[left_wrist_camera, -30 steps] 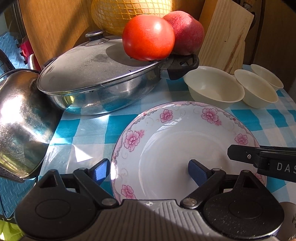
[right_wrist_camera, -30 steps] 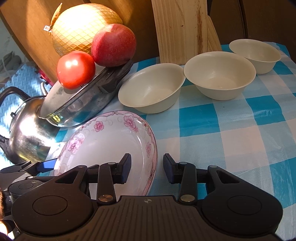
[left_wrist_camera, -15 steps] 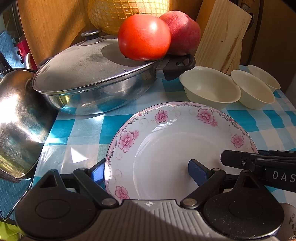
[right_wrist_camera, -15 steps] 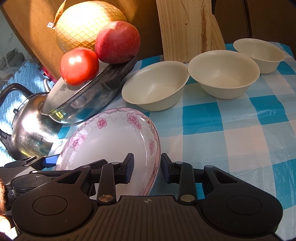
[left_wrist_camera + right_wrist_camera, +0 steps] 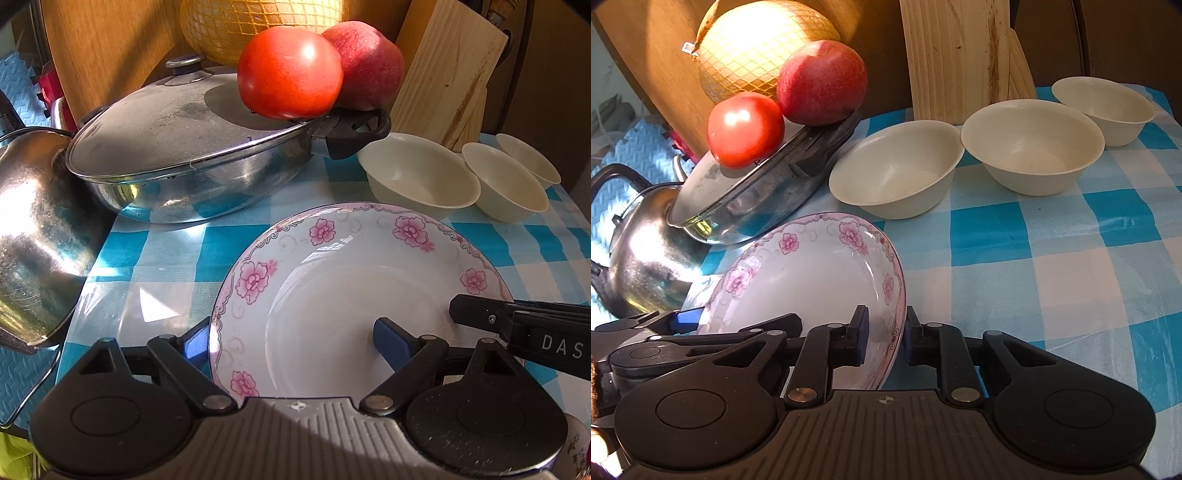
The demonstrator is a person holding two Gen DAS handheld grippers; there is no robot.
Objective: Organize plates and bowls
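Right gripper (image 5: 884, 338) jaws, just closing, clamp the plate (image 5: 812, 273) rim; left gripper (image 5: 295, 341) gapes astride it; open checked table (image 5: 1052, 280) rightward.

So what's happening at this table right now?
A person with two handheld grippers is working on the floral plate. The right gripper has just been closing its jaws across the plate's right rim, which sits between its pads. The left gripper stands open, straddling the plate's left rim. Three cream bowls wait in a row on the checked tablecloth, untouched.
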